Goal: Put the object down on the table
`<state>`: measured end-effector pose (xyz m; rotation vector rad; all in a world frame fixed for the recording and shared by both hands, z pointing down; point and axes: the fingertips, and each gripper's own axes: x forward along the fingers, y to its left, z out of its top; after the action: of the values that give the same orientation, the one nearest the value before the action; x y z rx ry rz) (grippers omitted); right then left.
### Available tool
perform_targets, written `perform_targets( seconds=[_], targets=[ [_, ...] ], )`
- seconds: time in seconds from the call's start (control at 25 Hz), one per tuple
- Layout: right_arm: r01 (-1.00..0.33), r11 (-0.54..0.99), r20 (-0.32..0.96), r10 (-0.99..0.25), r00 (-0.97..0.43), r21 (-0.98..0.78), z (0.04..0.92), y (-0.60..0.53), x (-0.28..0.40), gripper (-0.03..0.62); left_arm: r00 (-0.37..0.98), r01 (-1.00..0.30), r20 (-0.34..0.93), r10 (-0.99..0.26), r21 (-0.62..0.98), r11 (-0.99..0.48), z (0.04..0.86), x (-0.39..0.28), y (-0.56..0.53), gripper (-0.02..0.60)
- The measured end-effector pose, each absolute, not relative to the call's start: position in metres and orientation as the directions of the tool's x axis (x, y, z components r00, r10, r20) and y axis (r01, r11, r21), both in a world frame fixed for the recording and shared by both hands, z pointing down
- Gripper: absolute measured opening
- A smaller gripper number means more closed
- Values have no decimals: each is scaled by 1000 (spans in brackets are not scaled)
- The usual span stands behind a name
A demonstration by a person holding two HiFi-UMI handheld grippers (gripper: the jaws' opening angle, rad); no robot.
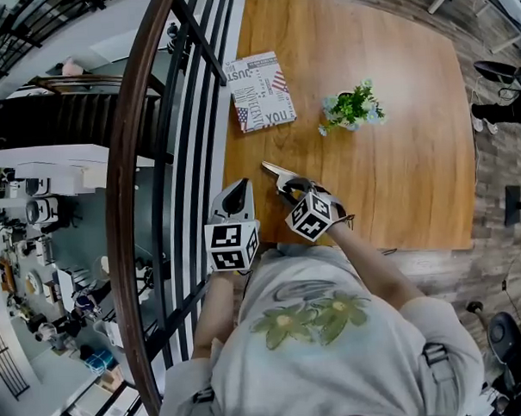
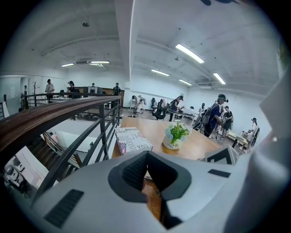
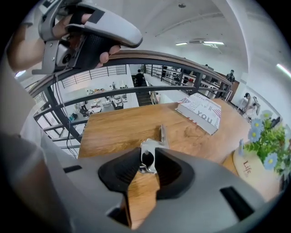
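A small shiny metal piece [image 1: 274,171] lies on the wooden table [image 1: 406,179] near its left front corner. In the right gripper view this metal piece [image 3: 152,154] rests on the wood between the dark pads, with its long end pointing away. My right gripper [image 1: 287,189] is open around it, and the pads do not press on it. My left gripper [image 1: 236,190] hovers just left of it at the table's edge, next to the railing. Its jaws [image 2: 146,157] are shut with nothing between them. A gloved hand holds the left gripper [image 3: 91,27], seen high in the right gripper view.
A printed box-like book [image 1: 260,91] lies at the table's far left. A small potted plant [image 1: 351,107] stands mid-table. A dark railing with a wooden handrail [image 1: 138,165] runs along the table's left edge above a lower floor. People stand far behind the table [image 2: 218,118].
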<state>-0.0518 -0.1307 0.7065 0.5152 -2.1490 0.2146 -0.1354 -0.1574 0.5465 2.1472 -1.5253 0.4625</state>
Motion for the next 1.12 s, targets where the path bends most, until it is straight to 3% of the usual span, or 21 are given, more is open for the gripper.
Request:
perform_targets(
  seconds=[0.28, 1.12],
  targets=[
    [-486, 872, 744, -285, -605, -61, 666, -140, -55, 107, 332, -943, 504, -797, 166, -288, 538, -133, -159, 14],
    [-635, 764, 383, -556, -738, -113, 496, -157, -39, 6, 384, -923, 378, -843, 182, -339, 480, -109, -148, 14]
  ],
)
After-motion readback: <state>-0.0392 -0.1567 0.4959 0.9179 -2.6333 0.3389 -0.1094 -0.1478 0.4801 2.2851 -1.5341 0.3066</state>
